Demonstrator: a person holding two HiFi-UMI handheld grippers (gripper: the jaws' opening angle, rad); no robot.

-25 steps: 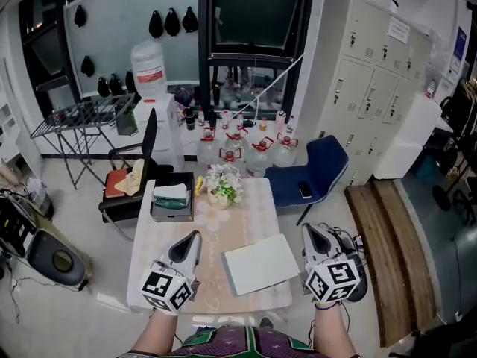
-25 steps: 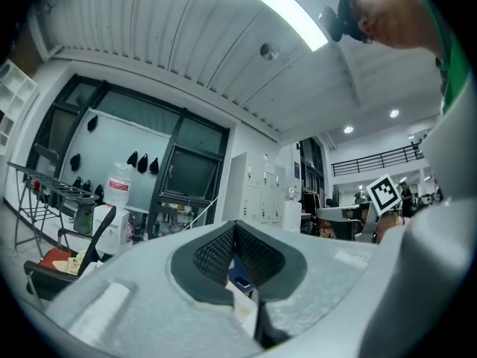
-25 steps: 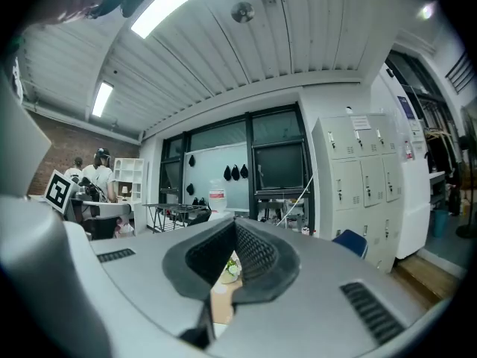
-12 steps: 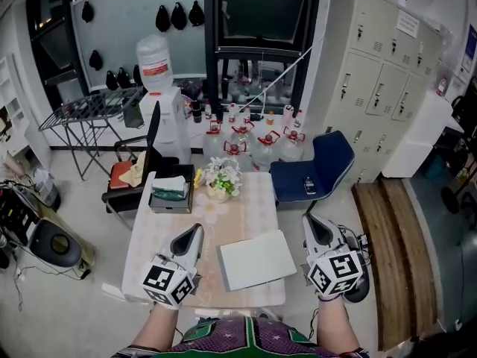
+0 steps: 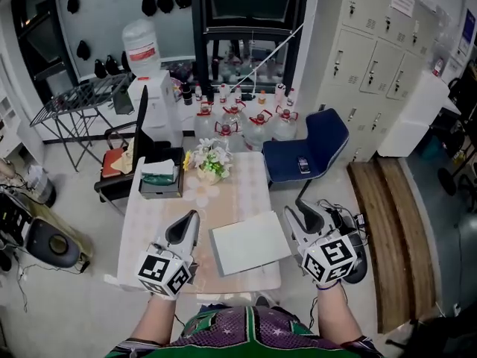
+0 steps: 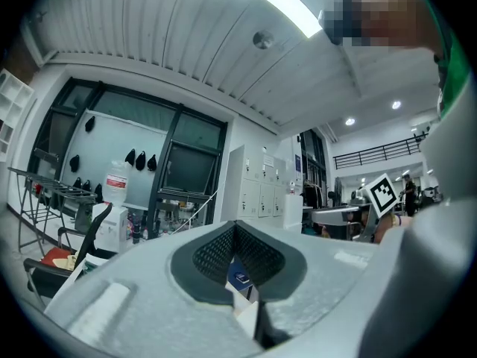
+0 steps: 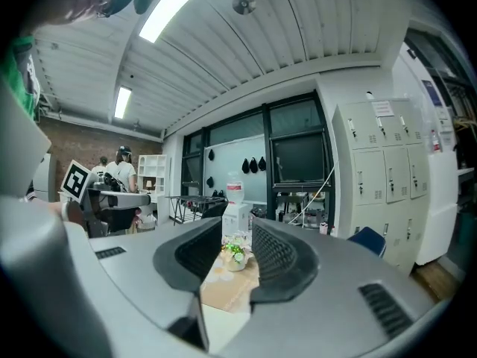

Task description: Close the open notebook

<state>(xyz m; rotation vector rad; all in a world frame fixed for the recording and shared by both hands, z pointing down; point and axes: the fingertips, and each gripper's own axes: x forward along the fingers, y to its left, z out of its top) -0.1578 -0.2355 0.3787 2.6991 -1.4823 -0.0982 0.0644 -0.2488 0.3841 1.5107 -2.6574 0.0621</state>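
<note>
While lying closed, notebook (image 5: 250, 242): long axis across the bench (image 5: 227, 192), right end angled slightly away.
Left tool (image 6: 235, 231): pressed together, empty.
Right tool (image 7: 237, 237): spreading, empty.

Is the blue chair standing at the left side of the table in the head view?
No, the blue chair stands at the far right corner of the table, in front of the lockers.

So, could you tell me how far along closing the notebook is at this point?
Done, it seems: the white notebook lies flat on the table as one slab, with no spread pages showing. In hand: nothing. The right gripper, by the notebook's right edge, is opening its jaws with nothing between them, and the left gripper sits shut and empty on the other side. Left: probably only drawing both grippers back.
</note>
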